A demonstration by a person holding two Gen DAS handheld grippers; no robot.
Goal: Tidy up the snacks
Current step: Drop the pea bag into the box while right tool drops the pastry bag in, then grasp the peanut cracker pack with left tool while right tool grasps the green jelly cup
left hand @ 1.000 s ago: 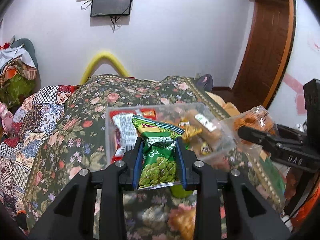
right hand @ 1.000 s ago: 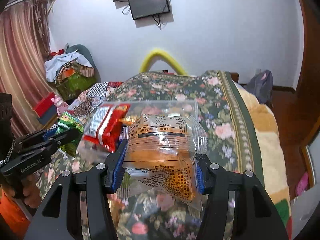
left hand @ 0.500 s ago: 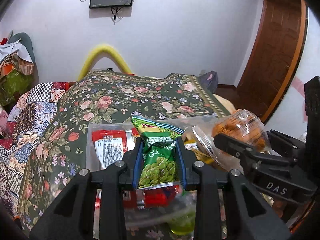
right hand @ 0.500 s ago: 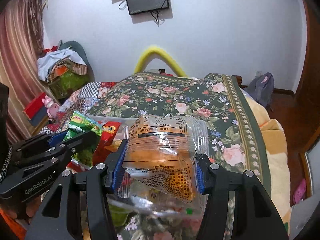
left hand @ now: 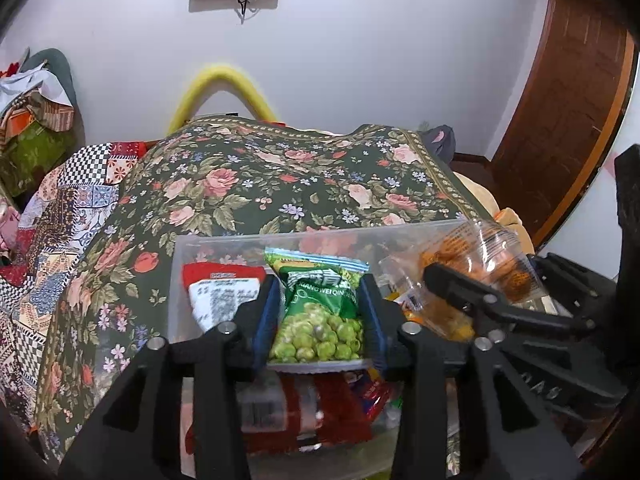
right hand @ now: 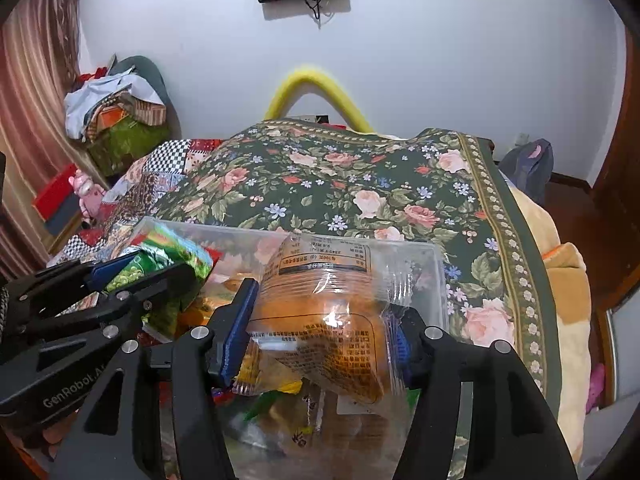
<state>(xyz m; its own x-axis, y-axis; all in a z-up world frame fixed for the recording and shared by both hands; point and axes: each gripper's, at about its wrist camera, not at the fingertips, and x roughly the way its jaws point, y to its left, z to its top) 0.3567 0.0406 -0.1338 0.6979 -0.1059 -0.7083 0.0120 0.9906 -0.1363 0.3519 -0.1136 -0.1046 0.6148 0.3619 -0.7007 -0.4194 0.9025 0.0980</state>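
My left gripper is shut on a green pea snack packet and holds it over a clear plastic bin on the floral bedspread. My right gripper is shut on a clear bag of orange snacks and holds it over the same bin. The right gripper and its bag show at the right of the left wrist view. The left gripper with the green packet shows at the left of the right wrist view. The bin holds a red-and-white packet and several other snacks.
The floral bedspread stretches behind the bin to the white wall. A patchwork quilt lies to the left. A yellow foam arch stands at the bed's far end. A wooden door is at the right.
Both grippers have moved forward and down with their packets, from in front of the bin to over its open top. The bin now sits lower and closer in both views.
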